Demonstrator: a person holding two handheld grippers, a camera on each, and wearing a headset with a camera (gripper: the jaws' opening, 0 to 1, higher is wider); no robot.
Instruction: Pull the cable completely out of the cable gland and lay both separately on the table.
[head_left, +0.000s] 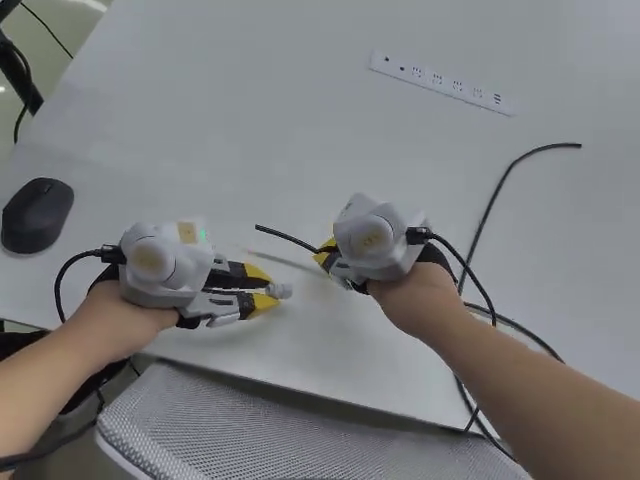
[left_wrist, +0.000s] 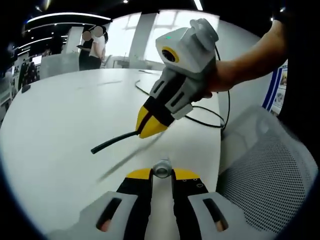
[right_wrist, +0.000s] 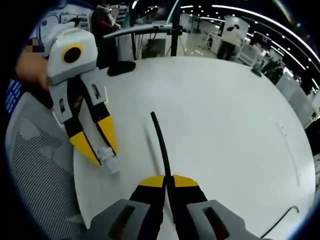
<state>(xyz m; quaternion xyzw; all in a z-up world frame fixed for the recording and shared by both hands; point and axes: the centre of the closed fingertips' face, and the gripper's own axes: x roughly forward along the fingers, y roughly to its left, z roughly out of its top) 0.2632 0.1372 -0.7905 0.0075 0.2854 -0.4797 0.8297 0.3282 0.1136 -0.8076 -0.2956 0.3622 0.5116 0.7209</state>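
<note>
Well, you are working over a broad, smooth white table (head_left: 250, 120), with a grey mesh chair (head_left: 250, 430) sitting against its near edge, just below your wrists. A long white power strip (head_left: 442, 83) is lying at the far right, a rounded black mouse (head_left: 37, 213) is resting at the left edge, and a thin black lead (head_left: 492, 205) is curving across the right side. All three are lying well apart from the grippers. Your right gripper (right_wrist: 167, 181) is pinching its yellow-tipped jaws tight on the cable (right_wrist: 161, 145), a slim, round black length whose free end is reaching left into the gap between the two tools. Your left gripper (left_wrist: 162, 172) is clamping the cable gland (left_wrist: 161, 168), a small, pale grey, rounded fitting, between its own yellow tips. Cable and gland are sitting apart, near each other, over the near part of the table, with the cable's end standing free of the gland.
</note>
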